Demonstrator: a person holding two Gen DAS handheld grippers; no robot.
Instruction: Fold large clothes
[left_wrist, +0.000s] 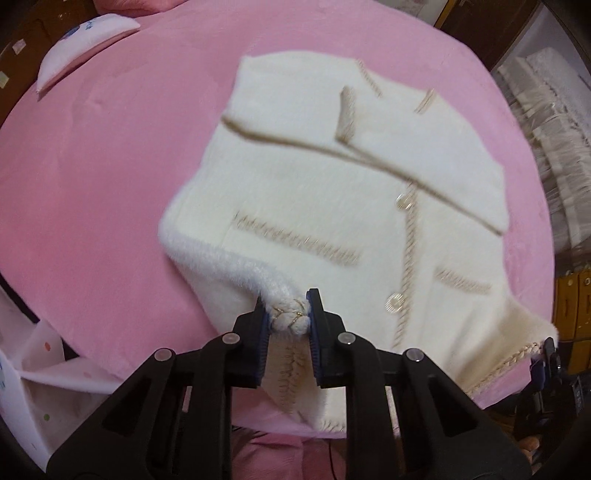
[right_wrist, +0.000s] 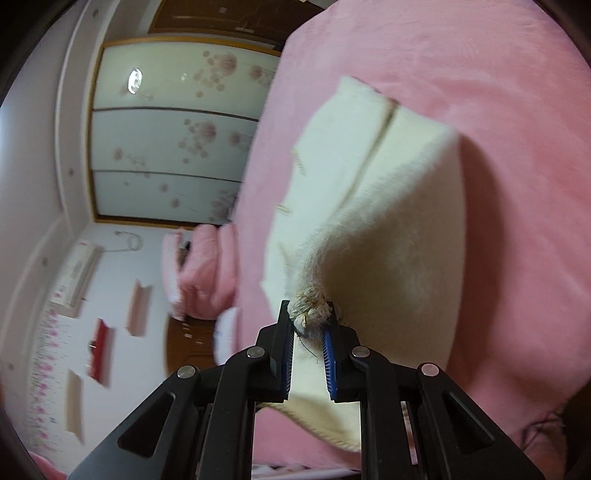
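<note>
Pinching the braided hem, the left tool (left_wrist: 286, 317) and right tool (right_wrist: 309, 314) each grip a bottom corner of the cream jacket (left_wrist: 332, 177). Raising both corners off the pink bed (left_wrist: 110, 147) likely prepares folding hem toward collar.

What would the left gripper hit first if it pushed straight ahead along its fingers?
The left gripper, clamped on the white jacket's hem, would likely press into the jacket's front, with the pink bed beneath.

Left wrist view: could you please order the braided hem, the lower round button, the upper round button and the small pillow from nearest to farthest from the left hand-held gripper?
1. Braided hem, pinched in the left hand-held gripper.
2. Lower round button, just right of it.
3. Upper round button, farther up the garment's front edge.
4. Small pillow, far top left on the pink bed.
</note>
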